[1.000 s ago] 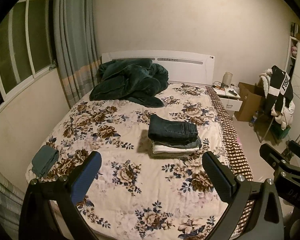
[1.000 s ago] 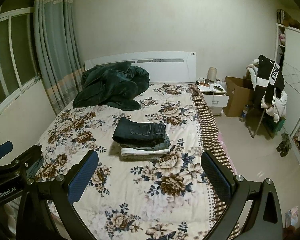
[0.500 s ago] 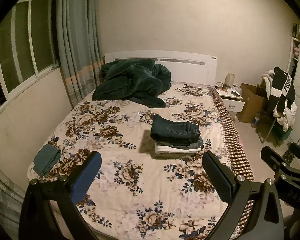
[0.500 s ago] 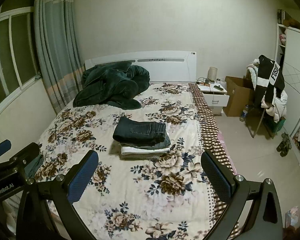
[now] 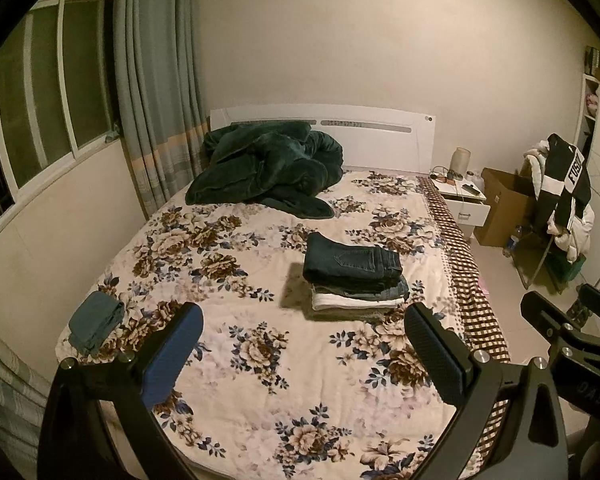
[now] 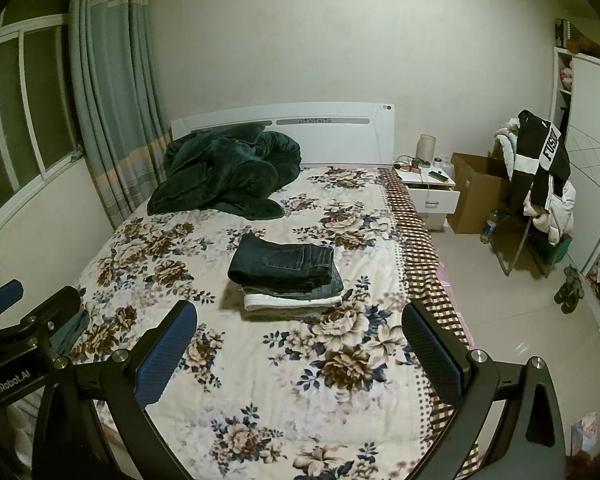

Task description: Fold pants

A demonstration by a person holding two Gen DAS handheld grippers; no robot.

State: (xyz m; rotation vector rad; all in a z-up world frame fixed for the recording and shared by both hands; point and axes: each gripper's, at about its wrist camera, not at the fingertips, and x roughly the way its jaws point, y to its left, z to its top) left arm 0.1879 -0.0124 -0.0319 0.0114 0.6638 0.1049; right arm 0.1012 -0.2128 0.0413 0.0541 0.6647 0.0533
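Dark denim pants (image 5: 352, 259) top a cream brown-flowered bedspread (image 5: 260, 360).

White block letters reading "FUS", with the rest cut off by a fold, run along a black band on the black-and-white jacket (image 5: 568, 184) draped over the chair (image 6: 520, 240); the same letters show on it in the right wrist view. "GenRobot.AI" is printed in white on the body of the left gripper (image 6: 10, 376). Faint letters "DAS" mark the right gripper (image 5: 588, 390), seen upside down.
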